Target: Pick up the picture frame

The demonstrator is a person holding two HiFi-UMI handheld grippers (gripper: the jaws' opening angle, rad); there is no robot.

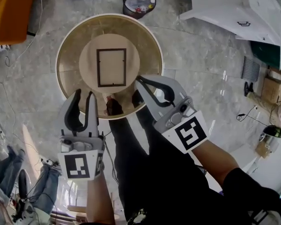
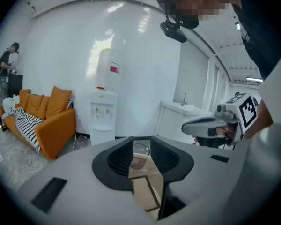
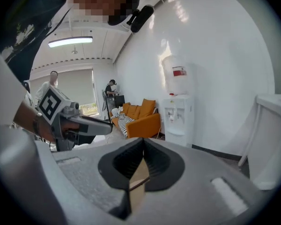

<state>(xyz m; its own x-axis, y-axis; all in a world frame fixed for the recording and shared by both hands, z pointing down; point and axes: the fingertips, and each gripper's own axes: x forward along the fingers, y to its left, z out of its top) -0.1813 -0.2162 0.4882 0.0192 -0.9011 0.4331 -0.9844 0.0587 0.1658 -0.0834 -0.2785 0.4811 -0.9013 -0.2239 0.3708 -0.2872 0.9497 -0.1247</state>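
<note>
Bright, even room light; glare streaks the glossy floor (image 1: pixel 223 86) beside the right gripper (image 1: pixel 138 82); both gripper views bulge fisheye-style, corners going black.

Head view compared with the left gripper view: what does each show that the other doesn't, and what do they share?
Only the head view: the whole picture frame lying flat on the round table, and the left gripper seen from above, jaws apart. Only the left gripper view: the white wall and the ceiling lights. Both: the right gripper, shut with nothing in it, the waste bin, and part of the frame.
</note>
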